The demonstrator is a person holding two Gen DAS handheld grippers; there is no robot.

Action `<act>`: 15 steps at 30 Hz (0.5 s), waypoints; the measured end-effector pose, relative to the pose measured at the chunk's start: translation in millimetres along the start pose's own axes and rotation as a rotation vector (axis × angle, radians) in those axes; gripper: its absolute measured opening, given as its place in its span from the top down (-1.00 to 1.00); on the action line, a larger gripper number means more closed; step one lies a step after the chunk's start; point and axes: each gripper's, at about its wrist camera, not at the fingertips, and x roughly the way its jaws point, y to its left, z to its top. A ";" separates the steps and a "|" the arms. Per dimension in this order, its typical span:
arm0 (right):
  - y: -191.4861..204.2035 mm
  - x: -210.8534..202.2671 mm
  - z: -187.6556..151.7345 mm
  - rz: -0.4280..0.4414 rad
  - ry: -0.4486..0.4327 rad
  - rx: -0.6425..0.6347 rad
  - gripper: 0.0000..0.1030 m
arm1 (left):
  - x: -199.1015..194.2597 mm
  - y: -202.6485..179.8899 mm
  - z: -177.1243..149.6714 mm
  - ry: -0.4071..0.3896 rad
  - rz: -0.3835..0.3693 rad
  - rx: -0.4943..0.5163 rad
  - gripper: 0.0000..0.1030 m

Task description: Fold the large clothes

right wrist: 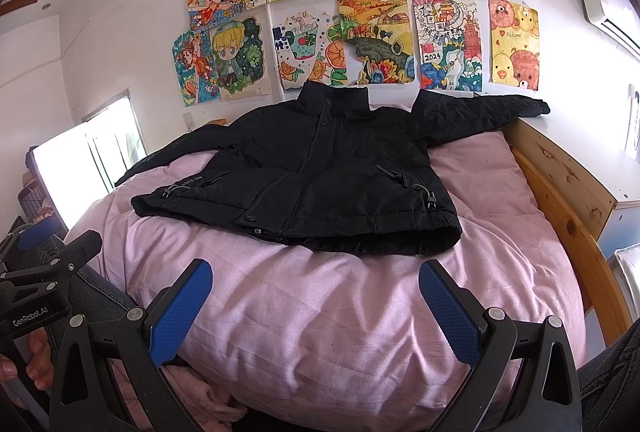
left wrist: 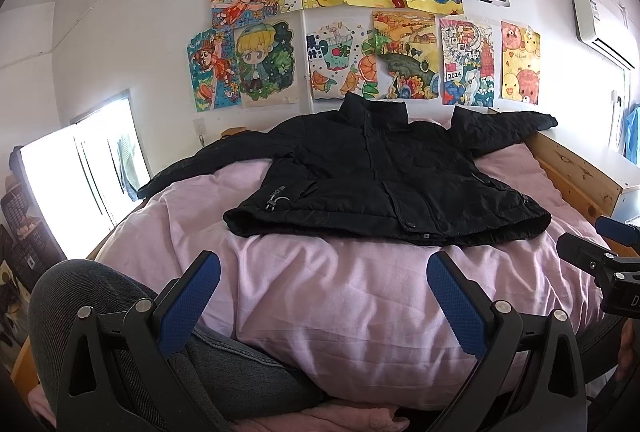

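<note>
**Black jacket spread on the bed, both grippers held back and open**

The black jacket [left wrist: 384, 176] lies face up and unfolded on the pink duvet [left wrist: 320, 296], collar toward the wall of children's drawings [left wrist: 360, 20] and hem toward the cameras. Its front is closed. One sleeve reaches out from the jacket toward the wooden bed frame [left wrist: 576, 172]; the other trails off the opposite side toward the bright window [left wrist: 80, 172], its cuff hard to make out in the glare.

The left gripper [left wrist: 324, 296] hovers on the near side of the jacket's hem, well short of it, pointing level across the duvet. Its blue-padded fingers [left wrist: 192, 304] stand wide apart with nothing between them. The right gripper [right wrist: 316, 296] is posed the same way, jaws spread and empty, also clear of the hem. In the right wrist view the left gripper shows at the far left edge beside the jacket's near corner, with part of the person's hand [right wrist: 24, 360] around its handle. The person's legs in grey jeans [left wrist: 120, 336] sit below the grippers, nearest the cameras.
</note>
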 end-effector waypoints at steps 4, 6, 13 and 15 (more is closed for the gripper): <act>-0.1 -0.3 0.3 0.000 0.000 0.001 -1.00 | 0.0 0.2 0.0 0.000 0.000 -0.001 -0.97; -0.1 -0.4 0.4 0.000 0.000 0.001 -1.00 | 0.0 0.1 0.0 -0.001 0.000 -0.001 -0.97; -0.4 -1.0 0.7 0.001 -0.001 0.002 -1.00 | 0.0 0.0 0.1 -0.001 0.000 -0.002 -0.97; -0.5 -1.0 0.8 0.001 -0.001 0.002 -1.00 | 0.1 -0.1 0.1 -0.002 -0.001 -0.002 -0.97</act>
